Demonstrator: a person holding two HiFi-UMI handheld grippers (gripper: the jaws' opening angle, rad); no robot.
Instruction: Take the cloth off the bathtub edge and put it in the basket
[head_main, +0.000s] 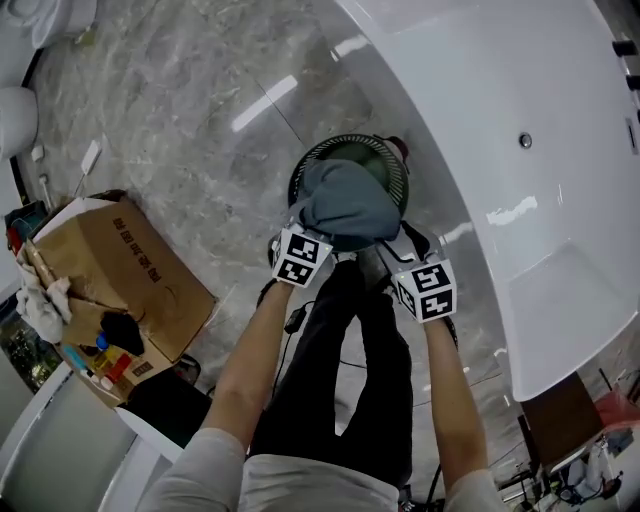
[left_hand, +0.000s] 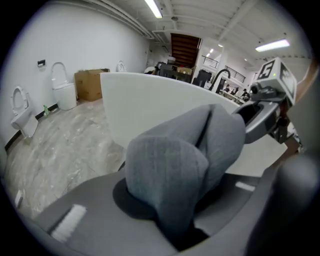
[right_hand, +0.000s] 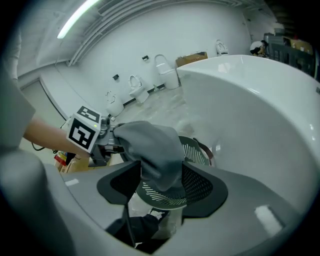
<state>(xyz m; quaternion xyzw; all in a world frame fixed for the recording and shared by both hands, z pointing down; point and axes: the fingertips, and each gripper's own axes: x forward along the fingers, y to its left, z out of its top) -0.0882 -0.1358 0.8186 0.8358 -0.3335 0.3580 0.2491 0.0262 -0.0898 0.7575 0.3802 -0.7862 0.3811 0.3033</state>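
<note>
A grey cloth hangs bunched over the round dark slatted basket, which stands on the floor against the white bathtub. My left gripper is at the cloth's near left side, shut on the cloth, which fills its jaws. My right gripper is at the near right side. In the right gripper view its jaws stand open around the hanging cloth, with gaps at the pads and the basket right below. The left gripper grips the cloth's top there.
An open cardboard box with rags and small items sits on the marble floor to the left. Toilets stand at the far left. The person's black-trousered legs are just behind the basket. The bathtub wall curves close on the right.
</note>
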